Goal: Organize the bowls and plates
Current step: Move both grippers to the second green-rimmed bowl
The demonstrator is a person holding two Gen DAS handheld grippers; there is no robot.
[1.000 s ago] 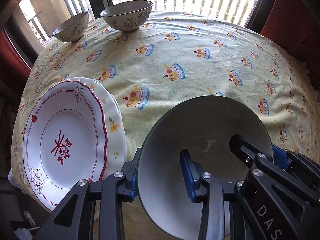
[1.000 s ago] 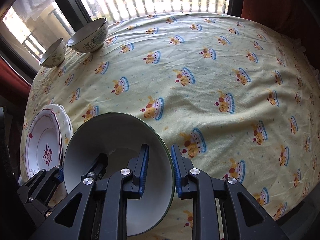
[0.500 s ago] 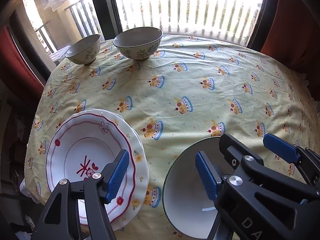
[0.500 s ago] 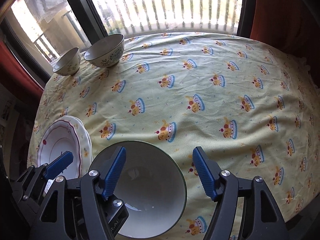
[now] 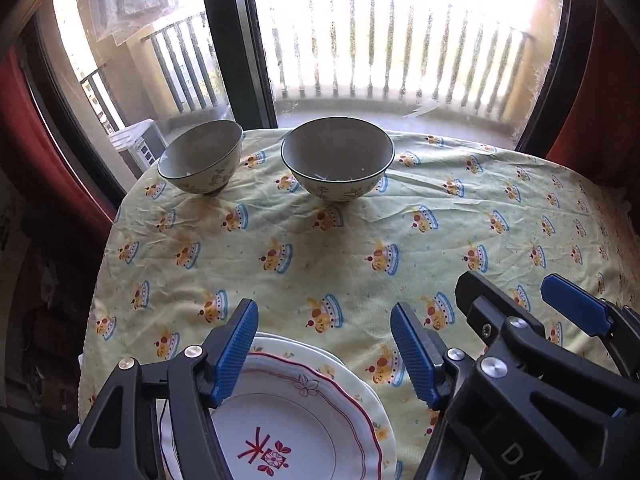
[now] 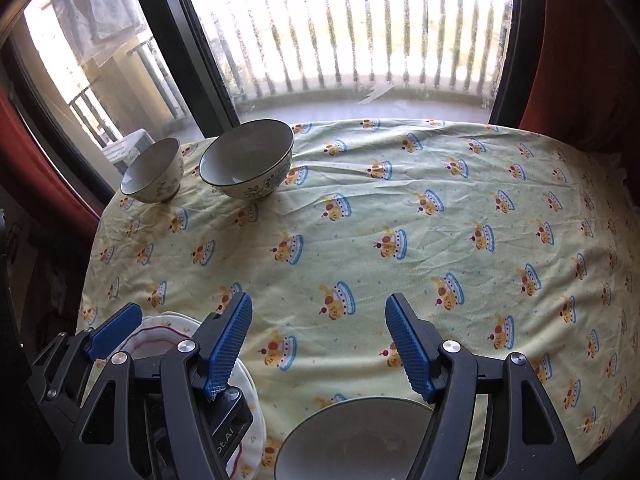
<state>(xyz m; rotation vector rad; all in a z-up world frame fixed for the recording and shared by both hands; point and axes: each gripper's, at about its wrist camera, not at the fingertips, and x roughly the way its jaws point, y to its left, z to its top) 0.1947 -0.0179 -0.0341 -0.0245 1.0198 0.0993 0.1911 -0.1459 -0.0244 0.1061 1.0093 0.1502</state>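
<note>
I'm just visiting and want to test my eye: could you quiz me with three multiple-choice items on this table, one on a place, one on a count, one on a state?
1. Where do the two floral bowls stand?
A. far edge by the window
B. on the plates
C. on the floor

2. How many bowls show in the right wrist view?
A. one
B. two
C. three

3. The right hand-held gripper is:
A. open, empty
B. clamped on a bowl
C. holding a plate

Answers: 1 A, small floral bowl and larger floral bowl sit by the glass. 2 C, white bowl adds one. 3 A, right hand-held gripper has only cloth between its pads.
</note>
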